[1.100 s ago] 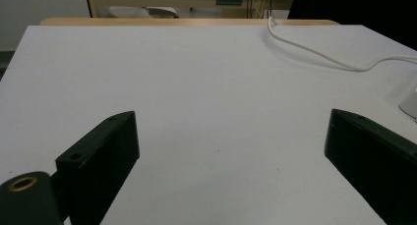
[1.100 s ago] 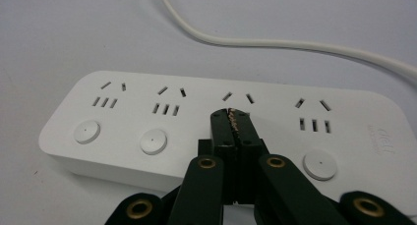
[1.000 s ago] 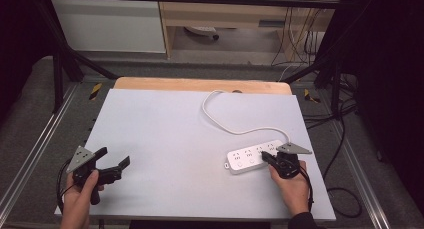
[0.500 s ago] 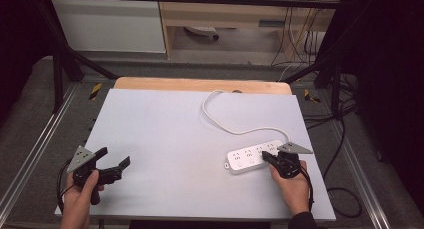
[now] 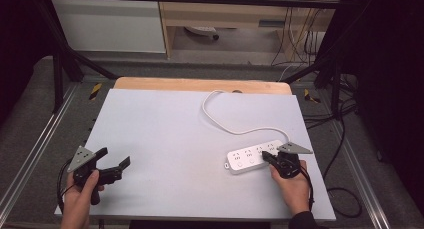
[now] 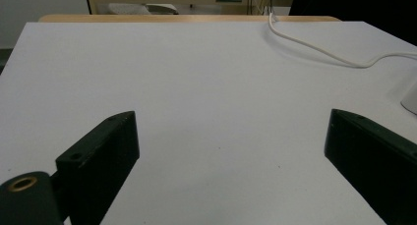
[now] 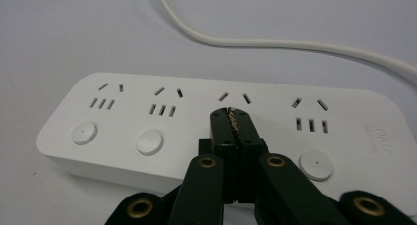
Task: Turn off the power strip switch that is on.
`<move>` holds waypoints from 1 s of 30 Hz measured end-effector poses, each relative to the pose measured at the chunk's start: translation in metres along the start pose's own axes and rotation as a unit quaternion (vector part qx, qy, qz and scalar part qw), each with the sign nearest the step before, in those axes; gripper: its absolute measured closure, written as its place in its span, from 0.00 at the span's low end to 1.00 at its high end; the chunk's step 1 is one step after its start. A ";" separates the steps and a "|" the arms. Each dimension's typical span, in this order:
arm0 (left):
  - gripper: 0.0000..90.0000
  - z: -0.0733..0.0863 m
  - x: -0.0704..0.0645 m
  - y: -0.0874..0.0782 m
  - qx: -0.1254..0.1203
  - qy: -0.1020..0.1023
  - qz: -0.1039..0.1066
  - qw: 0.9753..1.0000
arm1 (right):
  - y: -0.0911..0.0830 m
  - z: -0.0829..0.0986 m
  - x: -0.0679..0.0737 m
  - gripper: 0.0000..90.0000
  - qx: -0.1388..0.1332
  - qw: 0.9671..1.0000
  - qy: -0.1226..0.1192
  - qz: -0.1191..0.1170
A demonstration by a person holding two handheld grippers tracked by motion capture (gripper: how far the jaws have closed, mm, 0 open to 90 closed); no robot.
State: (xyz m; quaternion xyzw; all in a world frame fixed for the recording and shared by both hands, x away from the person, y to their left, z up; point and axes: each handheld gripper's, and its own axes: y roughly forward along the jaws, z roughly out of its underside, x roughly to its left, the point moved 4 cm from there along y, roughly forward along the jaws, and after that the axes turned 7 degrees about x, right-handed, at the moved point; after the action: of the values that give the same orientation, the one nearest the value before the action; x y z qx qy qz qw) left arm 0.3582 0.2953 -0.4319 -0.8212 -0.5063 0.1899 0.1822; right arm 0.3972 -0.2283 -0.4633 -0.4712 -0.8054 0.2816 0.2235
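White power strip [image 5: 252,156] flat on the desk [image 5: 175,124], near the right edge toward the front, four socket groups and round buttons facing up. White cord [image 5: 225,120] looping from its right end back to the desk's far edge. Right gripper [image 5: 270,159] over the strip's right portion, jaws pressed together with nothing between them, tips over the third socket group [image 7: 235,103]. Left gripper [image 5: 116,161] near the front left corner, jaws spread wide above bare desk surface. Each held in a hand [image 5: 295,189].
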 end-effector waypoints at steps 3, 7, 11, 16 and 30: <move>0.07 0.000 0.000 0.000 0.000 0.000 0.000 1.000 | 0.000 0.000 0.001 1.00 0.002 1.000 -0.002 0.003; 0.07 0.000 0.000 0.000 0.001 0.000 -0.001 1.000 | 0.000 0.000 0.000 1.00 0.001 1.000 -0.002 0.003; 0.07 0.000 0.000 0.000 0.000 0.000 0.000 1.000 | 0.000 0.000 0.001 1.00 0.001 1.000 0.000 0.004; 0.07 0.000 0.000 0.000 0.003 0.002 -0.001 1.000 | 0.000 0.000 0.000 1.00 0.000 1.000 -0.002 0.003; 0.07 0.000 0.000 0.000 0.002 0.001 -0.001 1.000 | 0.000 0.000 0.001 1.00 -0.001 1.000 -0.001 0.005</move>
State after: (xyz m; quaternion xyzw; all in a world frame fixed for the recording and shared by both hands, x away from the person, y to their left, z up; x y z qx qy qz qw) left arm 0.3581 0.2954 -0.4322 -0.8207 -0.5061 0.1902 0.1848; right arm 0.3964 -0.2270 -0.4634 -0.4753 -0.8034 0.2827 0.2207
